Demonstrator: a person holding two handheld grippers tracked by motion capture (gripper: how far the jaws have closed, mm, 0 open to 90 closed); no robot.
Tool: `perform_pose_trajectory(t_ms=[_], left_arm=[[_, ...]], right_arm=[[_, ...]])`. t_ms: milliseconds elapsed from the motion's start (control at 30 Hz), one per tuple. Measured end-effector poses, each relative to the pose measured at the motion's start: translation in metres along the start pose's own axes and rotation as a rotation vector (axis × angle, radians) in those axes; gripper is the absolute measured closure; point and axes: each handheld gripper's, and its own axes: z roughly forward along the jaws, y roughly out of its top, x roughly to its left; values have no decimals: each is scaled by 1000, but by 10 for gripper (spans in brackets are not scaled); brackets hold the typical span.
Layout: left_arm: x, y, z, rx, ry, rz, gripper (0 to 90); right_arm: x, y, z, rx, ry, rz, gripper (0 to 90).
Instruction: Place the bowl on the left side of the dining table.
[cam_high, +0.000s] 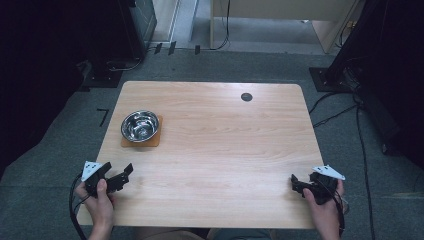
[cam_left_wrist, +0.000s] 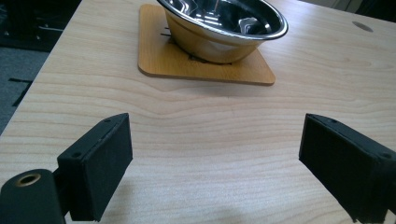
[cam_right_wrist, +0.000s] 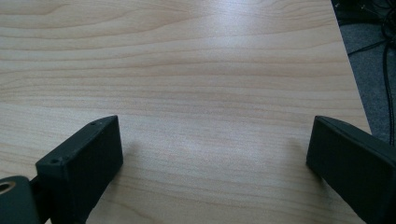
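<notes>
So the steel bowl sits in the left half of the high view, a bit above the middle, right on top of a small square wooden mat that pokes out under it on the right and lower sides. Both are on the light wooden table, fairly close to its left edge. The left gripper is down in the lower left of that frame, held in the person's left hand over the near left corner of the table, its jaws angled up and to the right, roughly toward the bowl but well apart from it. In the left gripper view the jaws are spread wide with nothing between them, just bare wood, and the bowl and mat are at the top middle of the frame, ahead of the jaws. The right gripper is in the lower right of the high view, in the right hand near the table's right edge, jaws pointing left. In the right gripper view its jaws are also wide apart and holding nothing, with plain table in front and some grey floor on the right side. There's a small dark round cap in the table top near the upper middle.
</notes>
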Motion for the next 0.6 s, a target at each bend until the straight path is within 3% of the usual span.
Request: perform_pose_trajectory(t_ms=[100,600], left_arm=[[0,-1,-1,6,2,18,93],[5,-5,-10,30,19,35,93]], right_arm=[[0,0,0,0,0,0,31],[0,0,0,0,0,0,31]])
